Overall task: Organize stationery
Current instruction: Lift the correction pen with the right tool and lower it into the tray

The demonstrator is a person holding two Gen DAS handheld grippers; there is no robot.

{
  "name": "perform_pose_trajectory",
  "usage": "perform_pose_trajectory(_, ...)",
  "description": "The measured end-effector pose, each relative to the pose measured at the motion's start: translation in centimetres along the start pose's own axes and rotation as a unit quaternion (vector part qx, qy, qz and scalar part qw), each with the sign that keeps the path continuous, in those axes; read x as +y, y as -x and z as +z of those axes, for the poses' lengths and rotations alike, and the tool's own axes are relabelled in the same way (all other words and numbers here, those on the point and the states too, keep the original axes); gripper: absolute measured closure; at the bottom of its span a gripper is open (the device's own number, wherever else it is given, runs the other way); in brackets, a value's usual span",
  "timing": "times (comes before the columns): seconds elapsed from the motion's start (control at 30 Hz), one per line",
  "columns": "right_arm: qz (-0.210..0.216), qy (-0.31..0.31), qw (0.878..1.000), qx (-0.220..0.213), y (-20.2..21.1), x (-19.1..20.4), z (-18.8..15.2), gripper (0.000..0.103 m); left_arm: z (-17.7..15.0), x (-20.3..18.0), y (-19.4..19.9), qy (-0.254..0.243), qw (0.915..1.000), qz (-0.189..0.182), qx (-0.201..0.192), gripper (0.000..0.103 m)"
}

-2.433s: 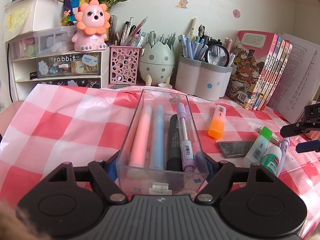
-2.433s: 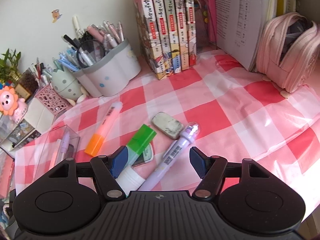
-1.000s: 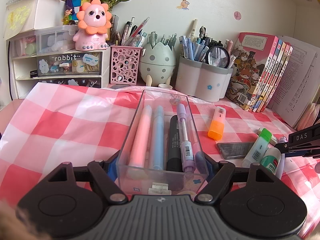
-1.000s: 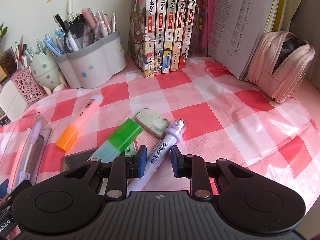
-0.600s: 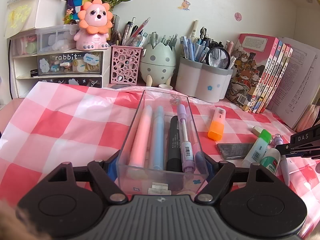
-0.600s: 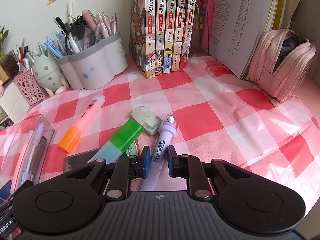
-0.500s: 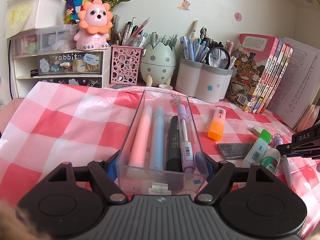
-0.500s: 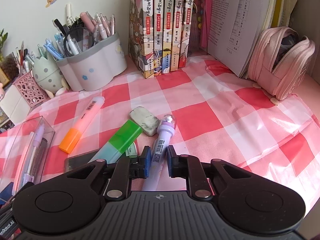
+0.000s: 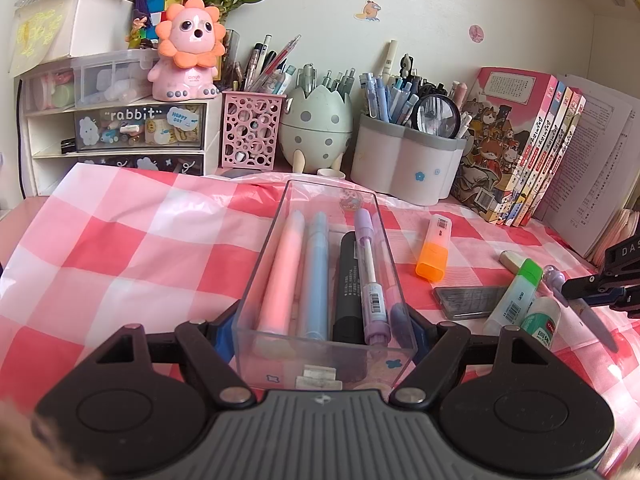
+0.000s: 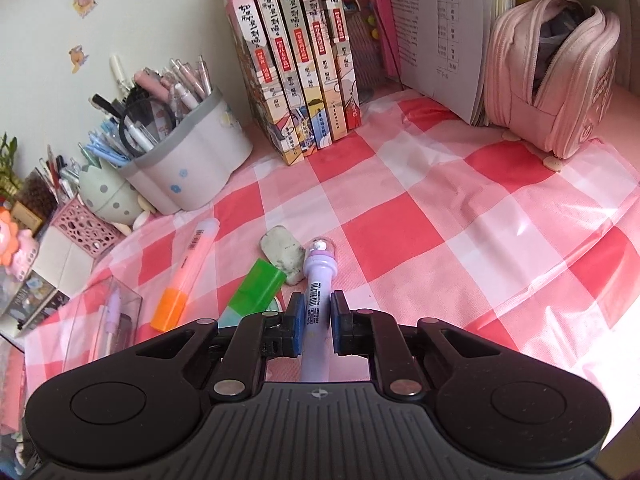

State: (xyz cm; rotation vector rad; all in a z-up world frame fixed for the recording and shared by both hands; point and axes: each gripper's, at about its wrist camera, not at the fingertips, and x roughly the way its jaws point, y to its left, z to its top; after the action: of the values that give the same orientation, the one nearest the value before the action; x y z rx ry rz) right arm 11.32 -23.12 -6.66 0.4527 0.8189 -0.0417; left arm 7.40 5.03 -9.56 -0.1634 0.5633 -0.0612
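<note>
Our right gripper (image 10: 315, 325) clamps the purple pen (image 10: 318, 280) beside the eraser (image 10: 282, 254); our left gripper (image 9: 322, 330) clamps the clear box (image 9: 332, 344).

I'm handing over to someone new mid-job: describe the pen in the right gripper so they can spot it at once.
Start at the row of upright books at the back of the checked tablecloth and come toward the camera to the loose items. The lilac pen is clamped in the right gripper, beside the green-capped highlighter and grey eraser. Only it has a clear domed cap and a barcode label.
</note>
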Motion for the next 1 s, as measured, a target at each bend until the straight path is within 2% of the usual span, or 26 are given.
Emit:
perform_pose_trajectory(0.23, 0.012, -0.015, 1.0, -0.004, 0.5, -0.5, 0.6, 0.093, 0.0, 0.0, 0.0, 0.0, 1.0, 0.0, 0.0, 0.051)
perform_pose_trajectory(0.4, 0.044, -0.028, 0.999, 0.002, 0.9, 0.1, 1.2, 0.093, 0.0, 0.0, 0.0, 0.0, 1.0, 0.0, 0.0, 0.051)
perform_pose_trajectory(0.77, 0.163, -0.001, 0.985, 0.06, 0.0, 8.0, 1.5, 0.093, 0.0, 0.0, 0.0, 0.0, 1.0, 0.0, 0.0, 0.051)
perform_pose_trajectory(1.0, 0.19, 0.008, 0.977, 0.095, -1.6, 11.8, 0.8, 0.092, 0.0, 0.0, 0.0, 0.001, 1.0, -0.001, 0.0, 0.051)
